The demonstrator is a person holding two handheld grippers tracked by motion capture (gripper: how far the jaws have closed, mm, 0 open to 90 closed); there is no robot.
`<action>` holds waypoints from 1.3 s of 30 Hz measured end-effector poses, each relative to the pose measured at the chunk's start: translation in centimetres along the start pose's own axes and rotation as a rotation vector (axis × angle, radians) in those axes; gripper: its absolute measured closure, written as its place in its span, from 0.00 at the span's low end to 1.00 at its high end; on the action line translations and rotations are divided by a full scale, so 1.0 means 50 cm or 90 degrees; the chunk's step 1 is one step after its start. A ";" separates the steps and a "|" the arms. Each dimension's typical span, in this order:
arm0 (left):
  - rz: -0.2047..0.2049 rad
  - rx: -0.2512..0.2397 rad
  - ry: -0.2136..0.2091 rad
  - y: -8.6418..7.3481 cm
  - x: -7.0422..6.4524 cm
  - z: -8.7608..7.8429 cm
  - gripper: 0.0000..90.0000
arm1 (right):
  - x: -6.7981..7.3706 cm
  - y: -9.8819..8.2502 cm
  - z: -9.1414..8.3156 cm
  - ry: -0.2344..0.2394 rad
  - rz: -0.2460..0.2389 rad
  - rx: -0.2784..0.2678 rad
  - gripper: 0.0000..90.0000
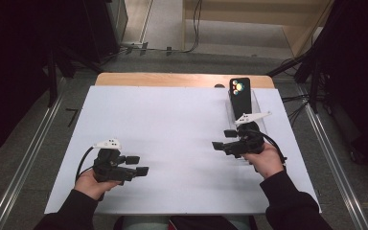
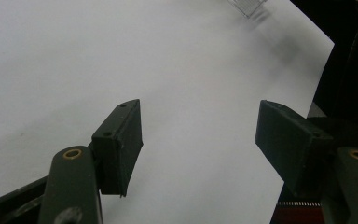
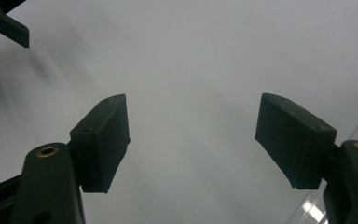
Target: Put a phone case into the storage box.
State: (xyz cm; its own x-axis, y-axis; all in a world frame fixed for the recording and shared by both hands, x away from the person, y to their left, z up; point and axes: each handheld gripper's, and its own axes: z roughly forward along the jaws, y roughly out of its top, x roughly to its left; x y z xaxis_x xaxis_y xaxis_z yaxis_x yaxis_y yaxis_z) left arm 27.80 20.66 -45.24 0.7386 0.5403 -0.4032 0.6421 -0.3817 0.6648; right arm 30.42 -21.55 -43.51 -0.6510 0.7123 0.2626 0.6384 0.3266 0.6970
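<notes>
**Ana:** High view puts the phone (image 1: 240,92) at the upper right of the frame, propped upright in a clear stand (image 1: 257,103) near the far edge of the white worktop (image 1: 172,124). The right gripper (image 1: 224,140) sits just below it in the picture, near the stand's front end; the left gripper (image 1: 138,165) rests at the lower left, well apart from both.

**Ben:** What worries you from here?

**Ana:** The stand looks light and see-through, so its edges are hard to read. If the right hand swings toward it carelessly, the gripper body could nudge the stand and tip the phone over. A grasp taken high on the phone could also lever it backward out of the slot, I think.

**Ben:** And the fingers?

**Ana:** Right gripper view has both fingers (image 3: 101,140) standing apart, a wide gap between them, with bare white worktop behind and nothing in the gap. A clear edge, probably the stand, shows at the lower right of that frame. Left gripper view is the same: fingers (image 2: 120,142) spread, nothing held or touched, and a corner of the clear stand (image 2: 248,5) at the top of the frame.

**Ben:** So neither hand has anything.

**Ana:** Right, both are unloaded, and the phone stands untouched.
</notes>
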 end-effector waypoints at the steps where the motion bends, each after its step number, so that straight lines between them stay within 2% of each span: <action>1: 0.000 -0.001 -0.001 0.000 0.000 0.000 0.36 | 0.001 -0.004 0.000 0.002 0.002 -0.001 0.27; 12: 0.002 -0.001 -0.007 -0.001 -0.002 0.001 0.36 | 0.018 -0.041 -0.003 0.009 -0.015 0.006 0.26; 26: 0.010 0.002 -0.011 -0.003 -0.007 0.000 0.36 | 0.016 -0.093 -0.010 0.023 -0.002 0.017 0.26; 39: 0.017 0.002 -0.016 -0.003 -0.013 0.001 0.36 | 0.018 -0.130 -0.029 0.033 -0.007 0.025 0.26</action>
State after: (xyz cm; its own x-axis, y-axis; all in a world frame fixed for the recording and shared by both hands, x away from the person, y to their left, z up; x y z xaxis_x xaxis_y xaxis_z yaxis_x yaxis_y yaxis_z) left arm 27.24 20.31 -45.12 0.7601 0.5106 -0.4018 0.6233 -0.3984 0.6729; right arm 25.09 -23.93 -46.83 -0.6773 0.6763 0.2898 0.6463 0.3586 0.6736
